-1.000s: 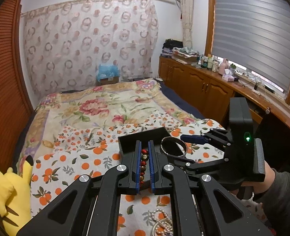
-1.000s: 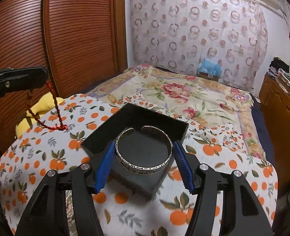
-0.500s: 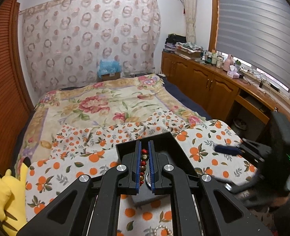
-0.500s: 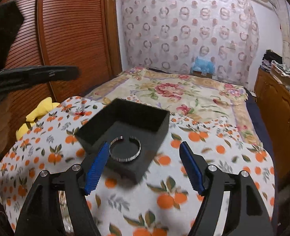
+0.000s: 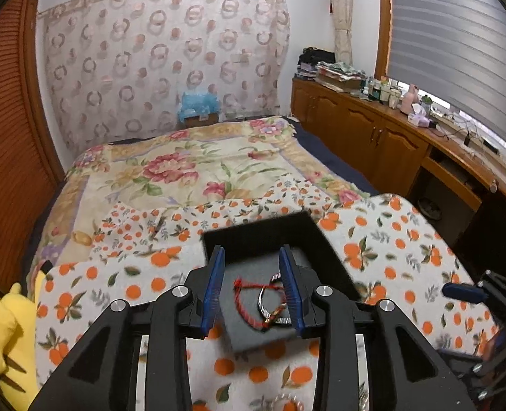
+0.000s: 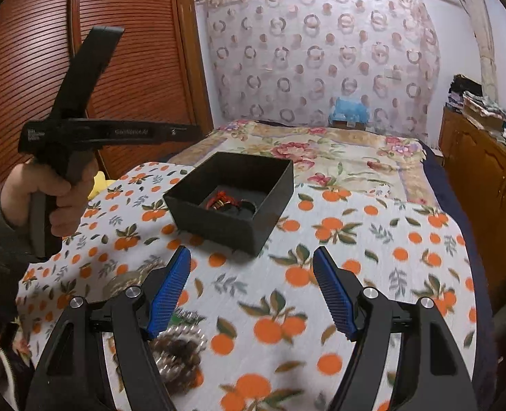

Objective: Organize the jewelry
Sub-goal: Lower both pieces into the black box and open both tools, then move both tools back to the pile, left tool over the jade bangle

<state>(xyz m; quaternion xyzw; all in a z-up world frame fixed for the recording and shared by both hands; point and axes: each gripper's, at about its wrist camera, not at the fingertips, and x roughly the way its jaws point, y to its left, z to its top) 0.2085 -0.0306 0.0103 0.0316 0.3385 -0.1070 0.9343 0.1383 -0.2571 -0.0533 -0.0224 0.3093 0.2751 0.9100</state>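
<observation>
Left wrist view: your left gripper (image 5: 253,287) hangs over the black box (image 5: 325,257), fingers spread, nothing between the blue pads (image 5: 213,287). The red bead bracelet (image 5: 249,304) lies loose on the box floor, and the silver bangle (image 5: 270,308) is partly overlapped by it. Both sit toward the near side of the box. The box rests on the orange-print cloth (image 5: 390,250), roughly mid-cloth, one corner pointing at you. A pearl piece (image 5: 287,404) lies on the cloth at the near edge, under the gripper body and blurred. A yellow plush toy (image 5: 2,335) is off the cloth's left edge.

Right wrist view: your right gripper (image 6: 251,291) is low over the cloth (image 6: 390,239), fingers wide apart and empty, with the box (image 6: 232,219) just beyond the fingertips. Red beads (image 6: 218,200) and a dark curve of metal show inside the box, too small to resolve. A blurred heap of beaded jewelry (image 6: 181,346) sits on the cloth near its front-left corner, under your right gripper's left finger. Your left hand (image 6: 50,198) holds the left gripper's handle above the cloth's left edge, clear of the box.
</observation>
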